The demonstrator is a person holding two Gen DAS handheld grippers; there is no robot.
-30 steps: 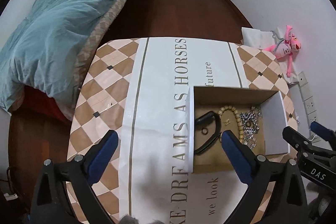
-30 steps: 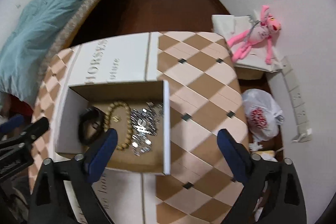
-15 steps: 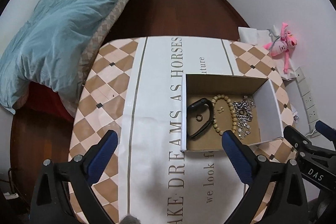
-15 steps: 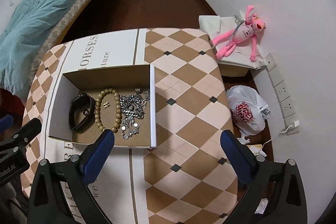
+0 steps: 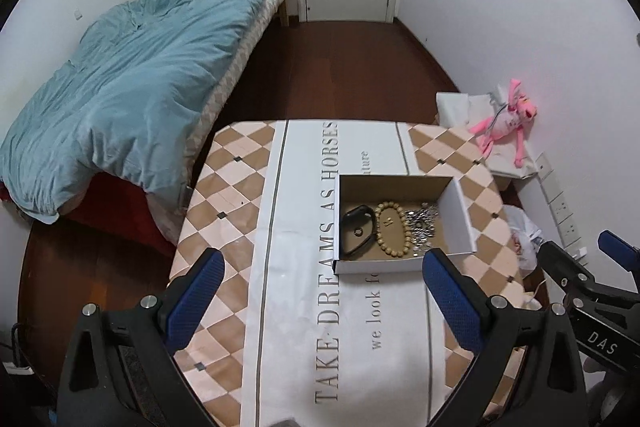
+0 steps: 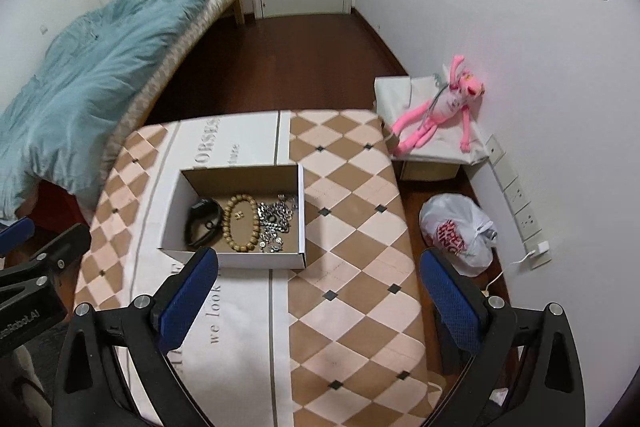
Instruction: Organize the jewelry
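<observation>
cardboard box (image 5: 456,215) of jewelry beyond both gaping tongs (image 5: 320,291) (image 6: 318,287)

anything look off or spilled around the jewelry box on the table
Nothing stands out. The open box sits flat on the table, and the black band, wooden bead bracelet and silver chain pile all lie inside it. No jewelry shows outside the box. Both claws are open and empty.

A box (image 6: 262,261) sits on the table (image 6: 352,227). Inside it a band (image 6: 202,223) lies left, a bead bracelet (image 6: 240,225) in the middle and a chain heap (image 6: 276,219) right. A bed (image 6: 92,79) stands far left; a plush toy (image 6: 440,115) far right, a bag (image 6: 460,233) nearer.
</observation>
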